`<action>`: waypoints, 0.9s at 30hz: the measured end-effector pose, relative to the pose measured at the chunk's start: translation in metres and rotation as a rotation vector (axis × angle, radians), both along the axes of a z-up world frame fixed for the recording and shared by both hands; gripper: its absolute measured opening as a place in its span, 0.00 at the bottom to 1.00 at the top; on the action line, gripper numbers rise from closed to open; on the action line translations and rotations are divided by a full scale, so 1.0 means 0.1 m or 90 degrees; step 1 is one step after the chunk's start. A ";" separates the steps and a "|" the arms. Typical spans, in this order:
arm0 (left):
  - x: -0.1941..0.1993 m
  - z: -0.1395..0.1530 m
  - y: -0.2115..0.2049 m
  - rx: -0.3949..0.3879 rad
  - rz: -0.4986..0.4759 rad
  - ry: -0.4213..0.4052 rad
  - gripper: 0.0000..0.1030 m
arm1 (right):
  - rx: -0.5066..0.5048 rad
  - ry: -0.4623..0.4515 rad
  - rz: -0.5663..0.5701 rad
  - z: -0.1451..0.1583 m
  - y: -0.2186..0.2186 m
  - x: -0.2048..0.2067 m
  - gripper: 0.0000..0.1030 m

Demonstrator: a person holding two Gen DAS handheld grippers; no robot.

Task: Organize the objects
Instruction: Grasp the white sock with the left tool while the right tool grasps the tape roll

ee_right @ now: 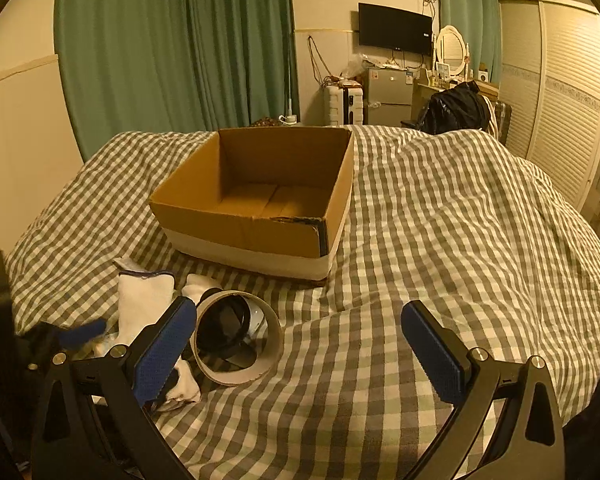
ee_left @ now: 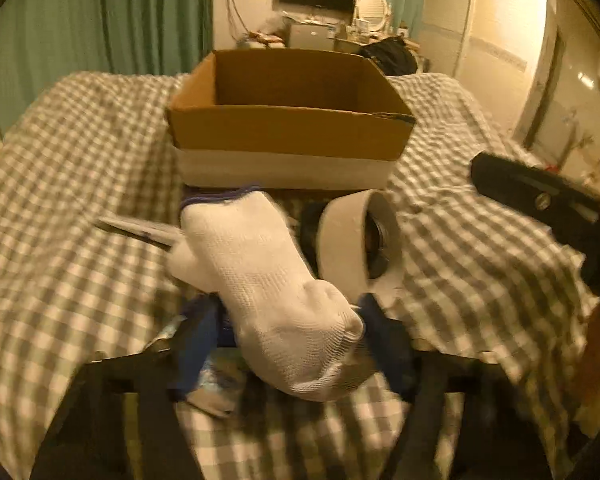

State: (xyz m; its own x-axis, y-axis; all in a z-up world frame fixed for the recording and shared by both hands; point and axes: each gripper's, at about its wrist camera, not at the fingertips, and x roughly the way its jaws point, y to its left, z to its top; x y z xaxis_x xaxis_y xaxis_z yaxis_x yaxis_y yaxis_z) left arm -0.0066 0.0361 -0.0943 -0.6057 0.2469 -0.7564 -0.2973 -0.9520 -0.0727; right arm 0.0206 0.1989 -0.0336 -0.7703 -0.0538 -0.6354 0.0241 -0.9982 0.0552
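A white sock (ee_left: 276, 292) lies on the checked bed (ee_left: 68, 200) between the left gripper (ee_left: 288, 320)'s fingers, which close in against its toe. A tape roll (ee_left: 360, 240) sits just beside it, with the open cardboard box (ee_left: 288, 128) beyond. The right gripper (ee_right: 300, 344) hangs with fingers spread wide, holding nothing, the tape roll close by its left finger.

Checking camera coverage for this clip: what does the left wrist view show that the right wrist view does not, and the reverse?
Only the left wrist view shows the left gripper closed around the white sock, with the right gripper's dark body at its edge.

Only the right wrist view shows the right gripper open over bare bedding, and the box's floor, with nothing on it.

Both show the cardboard box, the tape roll and the checked bedspread.
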 end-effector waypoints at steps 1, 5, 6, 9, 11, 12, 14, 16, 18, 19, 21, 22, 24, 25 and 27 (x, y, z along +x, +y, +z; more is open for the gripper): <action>0.01 0.02 0.00 -0.003 0.001 0.005 0.53 | 0.000 -0.004 0.000 -0.01 0.00 -0.01 1.00; 0.06 0.13 -0.05 -0.008 0.015 0.021 0.47 | 0.000 -0.020 0.009 -0.07 -0.03 -0.04 1.00; 0.07 0.19 -0.08 -0.013 0.022 0.028 0.46 | -0.002 -0.023 0.014 -0.08 -0.04 -0.05 1.00; 0.11 0.37 -0.20 -0.020 0.044 0.067 0.46 | -0.012 -0.040 0.036 -0.14 -0.08 -0.10 1.00; 0.09 0.46 -0.28 -0.040 0.061 0.092 0.46 | -0.017 -0.059 0.053 -0.19 -0.13 -0.16 1.00; 0.07 0.49 -0.31 -0.049 0.069 0.100 0.46 | -0.018 -0.070 0.062 -0.22 -0.16 -0.19 1.00; 0.04 0.50 -0.38 -0.063 0.087 0.107 0.46 | -0.022 -0.090 0.082 -0.29 -0.23 -0.27 1.00; 0.01 0.48 -0.44 -0.065 0.099 0.103 0.46 | -0.021 -0.103 0.100 -0.35 -0.30 -0.33 1.00; 0.02 0.46 -0.50 -0.059 0.106 0.098 0.46 | -0.012 -0.116 0.113 -0.42 -0.37 -0.40 1.00; 0.00 0.45 -0.52 -0.058 0.107 0.097 0.46 | -0.006 -0.124 0.121 -0.46 -0.41 -0.44 1.00; -0.01 0.44 -0.52 -0.058 0.108 0.095 0.46 | -0.006 -0.137 0.128 -0.53 -0.44 -0.51 0.99; -0.01 0.43 -0.52 -0.057 0.106 0.094 0.46 | -0.011 -0.146 0.128 -0.57 -0.44 -0.56 0.98; 0.01 0.40 -0.52 -0.059 0.105 0.094 0.46 | -0.022 -0.166 0.124 -0.64 -0.43 -0.63 0.97; 0.00 0.39 -0.51 -0.059 0.105 0.094 0.46 | -0.026 -0.173 0.122 -0.68 -0.42 -0.65 0.97; -0.01 0.38 -0.48 -0.060 0.104 0.093 0.46 | -0.034 -0.190 0.121 -0.73 -0.39 -0.68 0.95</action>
